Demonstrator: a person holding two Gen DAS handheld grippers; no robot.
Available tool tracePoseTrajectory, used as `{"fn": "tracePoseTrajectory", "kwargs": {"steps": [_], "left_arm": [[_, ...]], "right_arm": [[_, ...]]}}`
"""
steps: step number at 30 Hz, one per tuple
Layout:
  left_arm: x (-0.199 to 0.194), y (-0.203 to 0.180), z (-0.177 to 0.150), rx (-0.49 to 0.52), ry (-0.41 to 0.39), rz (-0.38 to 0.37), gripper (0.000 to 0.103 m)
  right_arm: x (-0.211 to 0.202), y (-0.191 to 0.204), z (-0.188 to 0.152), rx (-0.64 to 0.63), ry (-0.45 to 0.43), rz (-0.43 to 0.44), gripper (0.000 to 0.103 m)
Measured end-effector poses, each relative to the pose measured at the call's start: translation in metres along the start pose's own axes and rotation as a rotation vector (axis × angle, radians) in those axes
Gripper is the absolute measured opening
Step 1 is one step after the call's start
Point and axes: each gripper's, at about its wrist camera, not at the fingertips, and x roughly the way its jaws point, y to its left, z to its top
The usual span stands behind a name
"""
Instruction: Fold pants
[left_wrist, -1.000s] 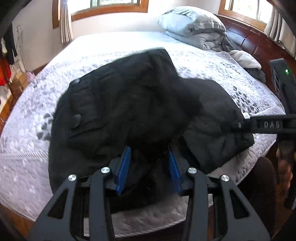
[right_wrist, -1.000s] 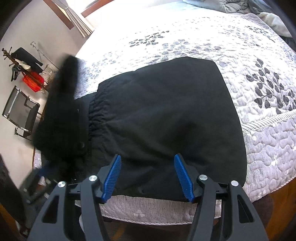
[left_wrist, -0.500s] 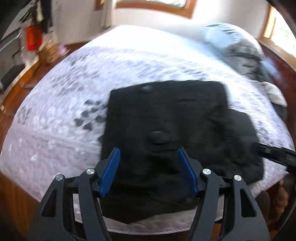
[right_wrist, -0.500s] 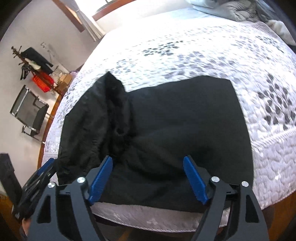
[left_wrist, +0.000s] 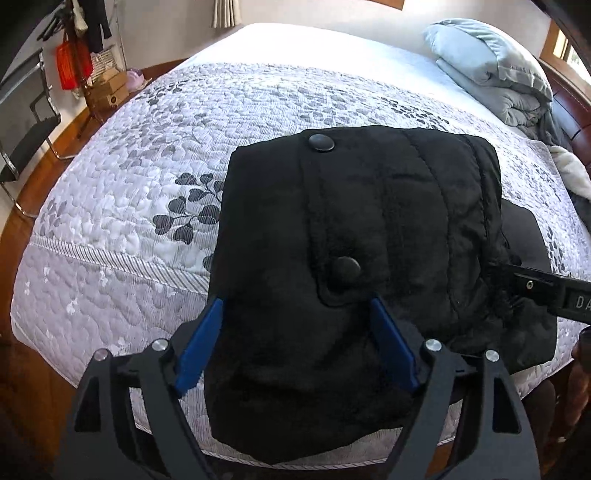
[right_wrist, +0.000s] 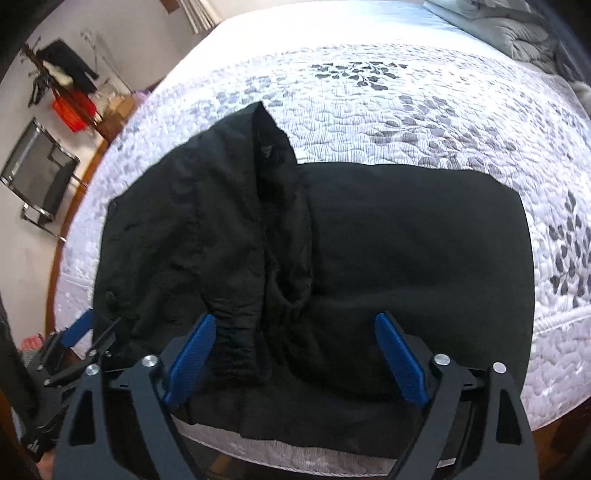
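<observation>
both my left tongs and right tongs gape, empty; the pants look thick, floppy—i'd pinch the bunched ridge.

The right gripper runs off the left view's right edge. The pants hide the quilt beneath them.

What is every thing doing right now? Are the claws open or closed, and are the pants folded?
Left claw: open, holding nothing.
Right claw: open, holding nothing.
Black pants: folded over on themselves, lying on the bed, a bit lumpy.
Bed: covered by a leaf-patterned quilt.
Grey duvet: folded, piled at the bed's far corner.
</observation>
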Motion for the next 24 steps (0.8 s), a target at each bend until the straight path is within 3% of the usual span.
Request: {"fn": "tracePoseTrajectory", "kwargs": {"steps": [5,7,8,12,18,24], "left_arm": [[-0.002,0.005,0.001,-0.028,0.002,-0.011,0.081],[-0.004,0.006,0.001,-0.034,-0.001,-0.005,0.081],[-0.006,0.008,0.002,-0.039,-0.006,0.0,0.081],[-0.013,0.017,0.003,-0.067,-0.026,0.031,0.085],[-0.012,0.024,0.003,-0.102,-0.007,0.033,0.086],[-0.022,0.01,0.003,-0.059,-0.039,0.029,0.086]], "right_arm": [[0.009,0.006,0.002,-0.034,0.007,-0.013,0.088],[0.013,0.009,0.003,-0.049,-0.001,0.021,0.071],[0.015,0.01,0.004,-0.042,0.008,0.076,0.047],[0.012,0.021,0.004,-0.102,-0.026,0.033,0.032],[-0.012,0.02,-0.003,-0.115,-0.087,0.065,0.023],[-0.053,0.003,-0.007,-0.059,-0.165,0.142,0.022]]}}
